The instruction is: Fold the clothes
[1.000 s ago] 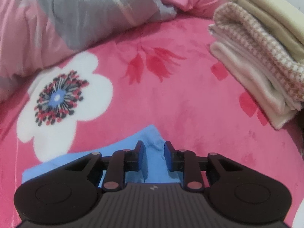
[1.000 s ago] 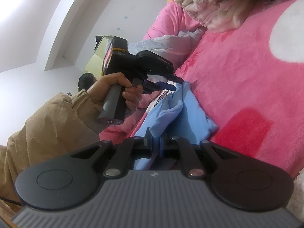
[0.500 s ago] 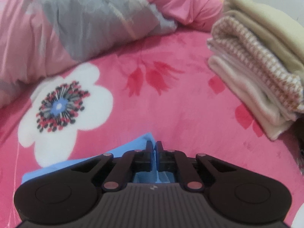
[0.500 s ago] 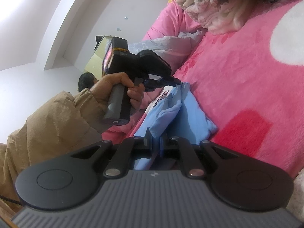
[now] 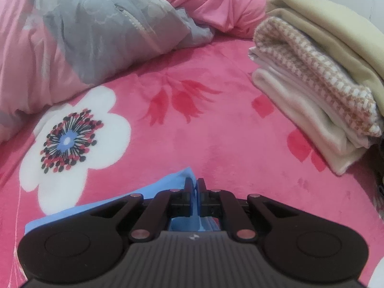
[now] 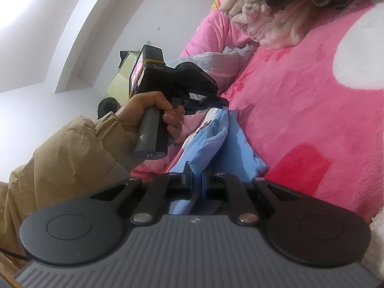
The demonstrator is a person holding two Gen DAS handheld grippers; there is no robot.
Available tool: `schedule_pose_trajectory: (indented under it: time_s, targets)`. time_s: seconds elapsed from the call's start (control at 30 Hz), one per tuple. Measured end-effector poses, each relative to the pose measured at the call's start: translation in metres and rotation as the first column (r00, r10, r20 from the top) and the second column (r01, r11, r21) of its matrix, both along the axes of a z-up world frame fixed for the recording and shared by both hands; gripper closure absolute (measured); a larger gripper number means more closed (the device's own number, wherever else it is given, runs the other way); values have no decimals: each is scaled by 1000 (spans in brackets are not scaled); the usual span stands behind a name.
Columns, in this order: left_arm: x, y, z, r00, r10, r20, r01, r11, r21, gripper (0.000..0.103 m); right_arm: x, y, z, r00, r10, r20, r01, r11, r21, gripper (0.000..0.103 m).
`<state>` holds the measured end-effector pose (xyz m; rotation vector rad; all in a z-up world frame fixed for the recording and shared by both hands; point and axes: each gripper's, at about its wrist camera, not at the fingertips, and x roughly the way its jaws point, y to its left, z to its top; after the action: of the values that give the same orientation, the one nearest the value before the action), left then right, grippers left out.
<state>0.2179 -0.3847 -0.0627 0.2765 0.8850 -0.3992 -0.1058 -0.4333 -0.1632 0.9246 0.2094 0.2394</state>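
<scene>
- Blue jersey, thin and soft, now sits pinched in my left gripper [image 5: 195, 198]: a second ago those jaws stood apart over the corner of the blue garment [image 5: 168, 182], and they have since closed on it.
- My right gripper [image 6: 195, 183] was already clamped on another edge of the same garment and has not shifted; its jaws are together with cloth between them.
- With both ends held, I judge the grasping step done and the cloth ready to be lifted or carried over into a fold.
- The garment lies partly bunched on the pink blanket [image 5: 216, 124], a plush fleece with white flowers and red leaves; its printed side shows near my left hand [image 6: 153, 112].
- A puffy grey-and-pink quilt [image 5: 96, 36] is heaped at the far edge.
- Folded clothes [image 5: 312, 79] stack neatly nearby: cream fleece, a checked knit, a smooth beige layer on top.
</scene>
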Motion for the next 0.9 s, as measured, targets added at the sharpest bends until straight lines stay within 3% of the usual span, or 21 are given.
schedule_pose_trajectory:
  time_s: [0.47, 0.53, 0.6, 0.67, 0.9]
  targets:
    - [-1, -2, -15, 1000, -17, 16, 17, 1000, 2, 98, -10, 3, 2, 1000, -25, -18, 25, 1000, -12, 98]
    - [-1, 1, -17, 999, -39, 5, 39, 999, -19, 92, -10, 4, 1, 999, -30, -24, 29, 999, -22, 98]
    - [-5, 9, -14, 999, -35, 12, 35, 998, -56, 74, -11, 4, 1, 999, -35, -31, 34, 999, -30, 98]
    - [-13, 22, -2, 999, -26, 36, 29, 994, -102, 66, -11, 5, 0, 998, -42, -37, 40, 998, -41, 98]
    - [-75, 110, 64, 988, -34, 153, 68, 973, -223, 53, -12, 7, 0, 996, -62, -64, 58, 996, -67, 98]
